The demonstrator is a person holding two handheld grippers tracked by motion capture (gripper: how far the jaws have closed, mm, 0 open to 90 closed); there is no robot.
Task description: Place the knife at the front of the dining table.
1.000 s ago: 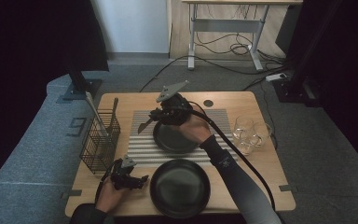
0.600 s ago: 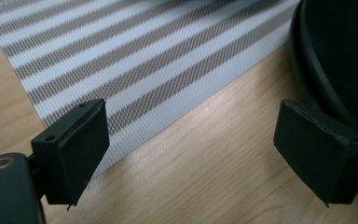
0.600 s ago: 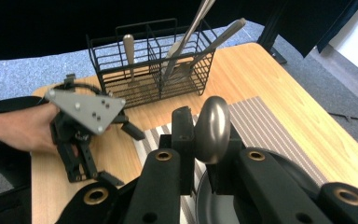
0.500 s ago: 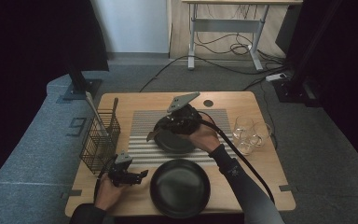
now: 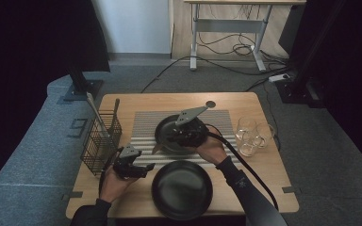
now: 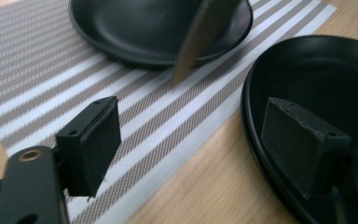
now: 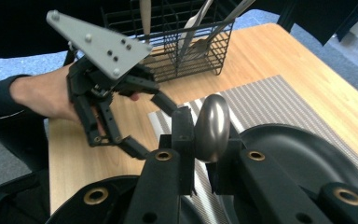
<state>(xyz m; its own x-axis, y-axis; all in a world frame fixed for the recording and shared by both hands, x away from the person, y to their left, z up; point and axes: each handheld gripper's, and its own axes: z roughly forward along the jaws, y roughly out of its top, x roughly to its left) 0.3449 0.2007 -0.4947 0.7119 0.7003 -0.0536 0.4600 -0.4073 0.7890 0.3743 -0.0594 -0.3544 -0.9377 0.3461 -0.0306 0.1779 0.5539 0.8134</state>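
My right gripper (image 5: 168, 139) hovers over the far black plate (image 5: 166, 123) on the striped placemat (image 5: 143, 123), shut on the handle of a table knife (image 7: 212, 127). The blade (image 6: 196, 39) hangs down and its tip (image 5: 156, 149) is just off the plate's near rim. My left gripper (image 5: 146, 168) sits low at the front left, beside the near black plate (image 5: 182, 189). Its jaws have just been closing, and they stand open with nothing between the pads (image 6: 95, 140). The near plate's rim (image 6: 256, 121) lies by the right pad.
A black wire basket (image 5: 99, 141) with cutlery stands at the table's left edge. Three clear glasses (image 5: 253, 135) stand at the right. My left gripper (image 7: 153, 126) and the hand on it are seen in front of the basket (image 7: 186, 51) in the right gripper view.
My right gripper has sunk toward the far plate with the knife in it. My left gripper has lifted a little off the table.
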